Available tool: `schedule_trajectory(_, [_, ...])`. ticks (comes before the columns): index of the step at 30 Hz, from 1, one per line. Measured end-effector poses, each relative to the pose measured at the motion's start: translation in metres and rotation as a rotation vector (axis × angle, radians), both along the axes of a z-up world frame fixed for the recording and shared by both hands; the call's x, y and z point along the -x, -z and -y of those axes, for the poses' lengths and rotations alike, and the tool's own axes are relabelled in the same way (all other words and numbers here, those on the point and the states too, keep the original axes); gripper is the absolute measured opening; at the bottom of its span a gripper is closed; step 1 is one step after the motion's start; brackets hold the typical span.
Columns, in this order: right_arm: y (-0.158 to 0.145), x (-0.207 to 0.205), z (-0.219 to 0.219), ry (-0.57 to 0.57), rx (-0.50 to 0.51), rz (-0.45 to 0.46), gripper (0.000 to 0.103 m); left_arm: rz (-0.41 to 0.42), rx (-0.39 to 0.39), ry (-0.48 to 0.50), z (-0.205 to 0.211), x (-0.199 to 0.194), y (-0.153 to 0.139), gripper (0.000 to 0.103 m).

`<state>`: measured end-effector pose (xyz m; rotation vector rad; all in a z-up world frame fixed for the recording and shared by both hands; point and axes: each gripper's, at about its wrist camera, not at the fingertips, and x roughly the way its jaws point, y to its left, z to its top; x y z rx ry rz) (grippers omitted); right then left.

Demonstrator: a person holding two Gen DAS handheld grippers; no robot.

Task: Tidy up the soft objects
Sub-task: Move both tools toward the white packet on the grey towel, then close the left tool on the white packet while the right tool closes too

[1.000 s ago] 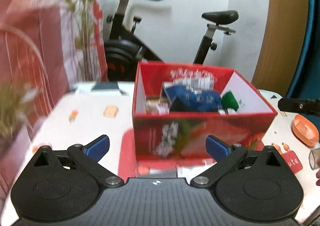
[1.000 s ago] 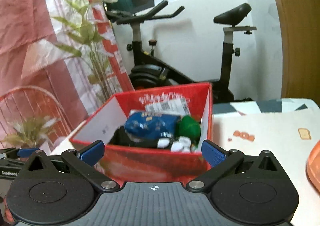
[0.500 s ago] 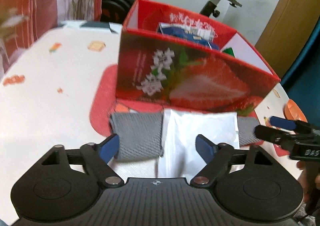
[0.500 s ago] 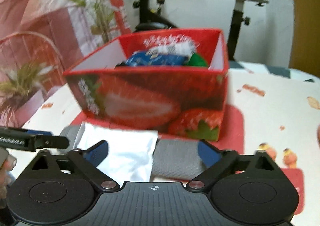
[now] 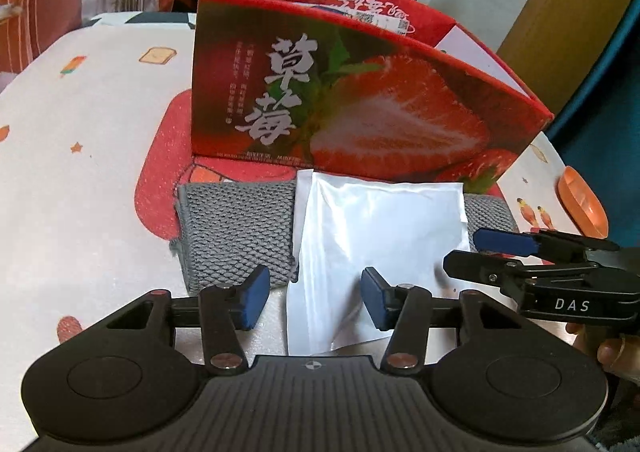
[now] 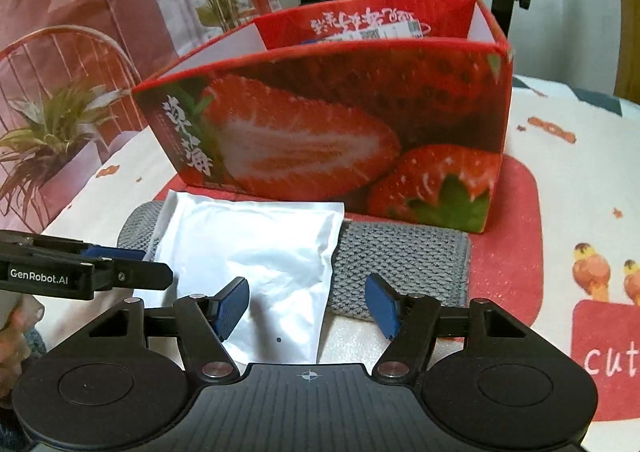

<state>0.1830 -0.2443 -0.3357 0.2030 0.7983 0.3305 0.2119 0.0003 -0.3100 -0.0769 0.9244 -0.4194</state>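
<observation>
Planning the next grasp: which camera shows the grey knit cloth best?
The left wrist view: the grey knit cloth shows a broad bare stretch beside the white pouch. The right wrist view shows only strips either side of the pouch.

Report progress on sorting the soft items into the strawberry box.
Done: some packets already sit inside the strawberry box. In hand: nothing; the left gripper and right gripper are both open, poised over the white pouch. Left: the pouch and the grey knitted cloth beneath it lie on the table in front of the box.
</observation>
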Motion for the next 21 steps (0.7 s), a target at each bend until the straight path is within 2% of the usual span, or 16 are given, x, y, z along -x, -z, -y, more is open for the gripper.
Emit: schedule_trajectory(21, [0.0072, -0.0054, 0.0017, -0.004, -0.077, -0.003, 0.067, -0.011, 0.056, 0.019, 0.0074, -0.0068, 0.0092, 0.049])
